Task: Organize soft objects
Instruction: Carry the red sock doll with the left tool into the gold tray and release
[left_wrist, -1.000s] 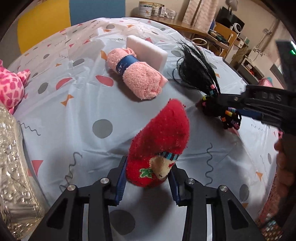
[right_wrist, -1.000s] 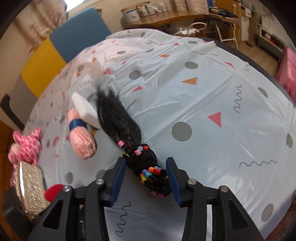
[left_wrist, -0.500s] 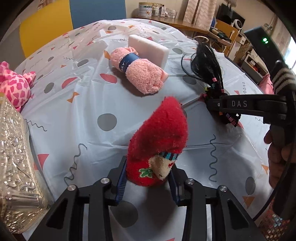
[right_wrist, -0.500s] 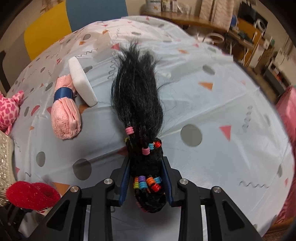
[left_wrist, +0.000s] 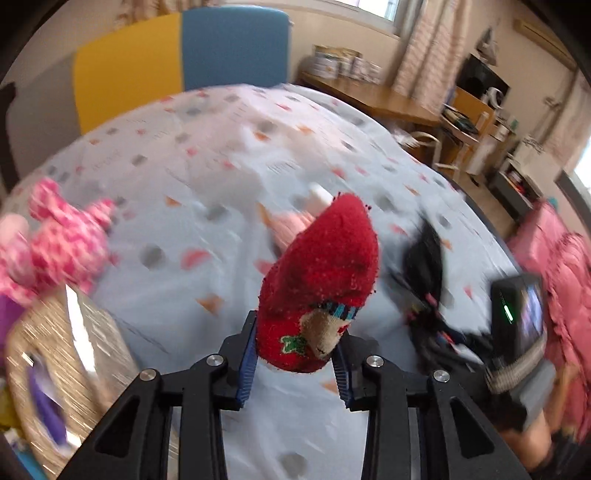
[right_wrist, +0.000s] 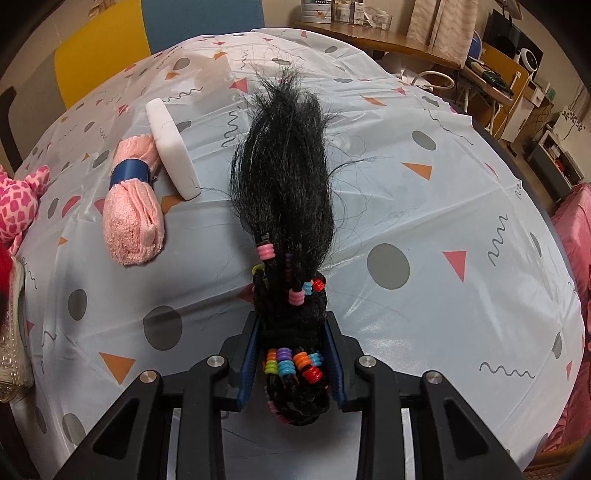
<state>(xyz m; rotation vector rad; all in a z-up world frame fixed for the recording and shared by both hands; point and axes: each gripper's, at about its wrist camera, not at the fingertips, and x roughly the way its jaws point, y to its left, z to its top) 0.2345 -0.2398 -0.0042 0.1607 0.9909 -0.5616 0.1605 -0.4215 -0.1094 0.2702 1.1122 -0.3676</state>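
Two grippers grip soft things above the bench (right_wrist: 424, 206): left gripper (left_wrist: 293, 363) fingers clamp the red sock (left_wrist: 321, 280); right gripper (right_wrist: 291, 363) fingers pinch the beaded hairpiece (right_wrist: 284, 192), best lifted steadily toward the basket (left_wrist: 62, 354).

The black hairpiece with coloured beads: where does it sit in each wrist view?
Left wrist view: black hairpiece with coloured beads, blurred, at right, beside the red fuzzy sock.
Right wrist view: centre, beaded end clamped in the right hand-held gripper.
Shared landmark: pink spotted plush toy, at left in both.
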